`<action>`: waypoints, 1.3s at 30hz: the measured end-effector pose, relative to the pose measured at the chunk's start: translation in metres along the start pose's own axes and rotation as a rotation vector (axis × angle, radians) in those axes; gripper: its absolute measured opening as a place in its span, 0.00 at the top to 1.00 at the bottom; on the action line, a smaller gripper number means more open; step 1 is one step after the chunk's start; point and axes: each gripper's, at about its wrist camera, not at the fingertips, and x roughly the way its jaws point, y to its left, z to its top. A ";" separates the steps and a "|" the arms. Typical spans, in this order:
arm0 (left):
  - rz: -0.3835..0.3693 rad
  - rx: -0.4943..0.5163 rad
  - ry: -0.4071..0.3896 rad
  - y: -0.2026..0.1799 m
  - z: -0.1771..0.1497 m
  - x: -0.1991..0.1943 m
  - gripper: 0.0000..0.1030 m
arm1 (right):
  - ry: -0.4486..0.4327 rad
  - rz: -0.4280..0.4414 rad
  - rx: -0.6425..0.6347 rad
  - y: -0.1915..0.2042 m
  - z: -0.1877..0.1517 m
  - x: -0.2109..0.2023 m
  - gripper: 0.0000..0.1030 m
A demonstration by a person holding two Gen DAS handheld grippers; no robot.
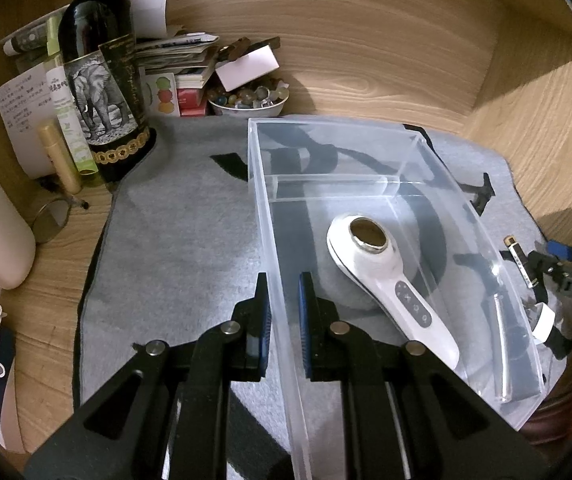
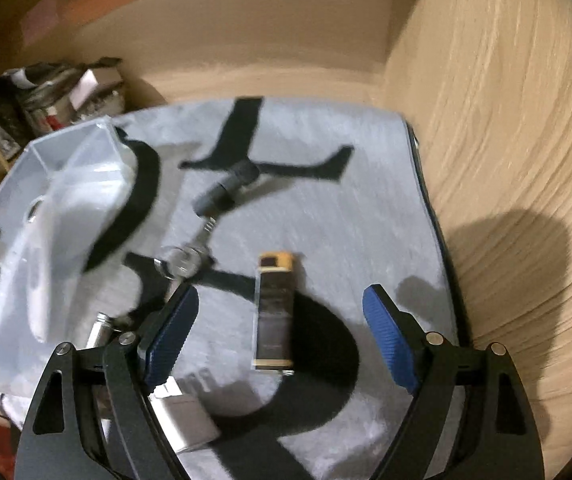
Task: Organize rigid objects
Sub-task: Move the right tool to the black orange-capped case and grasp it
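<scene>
A clear plastic bin stands on a grey cloth. My left gripper is shut on the bin's left wall, one finger each side. A white handheld device with a round metal head lies inside the bin. My right gripper is open and empty above a dark rectangular bottle with a gold cap lying on the cloth. The right wrist view is blurred. The bin is to its left there. The right gripper also shows at the right edge of the left wrist view.
A wine bottle, tubes, papers and a bowl of stones crowd the back left. On the cloth lie a round glass piece, a grey cylinder, a silver box and a small metal cylinder. Wooden walls enclose the back and right.
</scene>
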 end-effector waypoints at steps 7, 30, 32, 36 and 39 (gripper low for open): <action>0.008 0.000 0.000 -0.002 0.000 0.001 0.88 | 0.039 0.024 0.020 -0.005 -0.010 0.020 0.32; 0.006 0.005 -0.004 -0.003 0.000 0.000 0.88 | -0.121 0.048 -0.036 0.022 0.005 -0.021 0.79; 0.001 0.002 -0.005 -0.002 0.000 0.001 0.88 | -0.153 0.053 -0.053 0.029 0.012 -0.030 0.79; -0.001 0.000 -0.009 -0.002 0.000 0.000 0.88 | -0.199 0.072 -0.075 0.044 0.025 -0.041 0.79; -0.002 -0.001 -0.011 -0.002 -0.001 0.000 0.88 | -0.232 0.089 -0.095 0.056 0.034 -0.049 0.79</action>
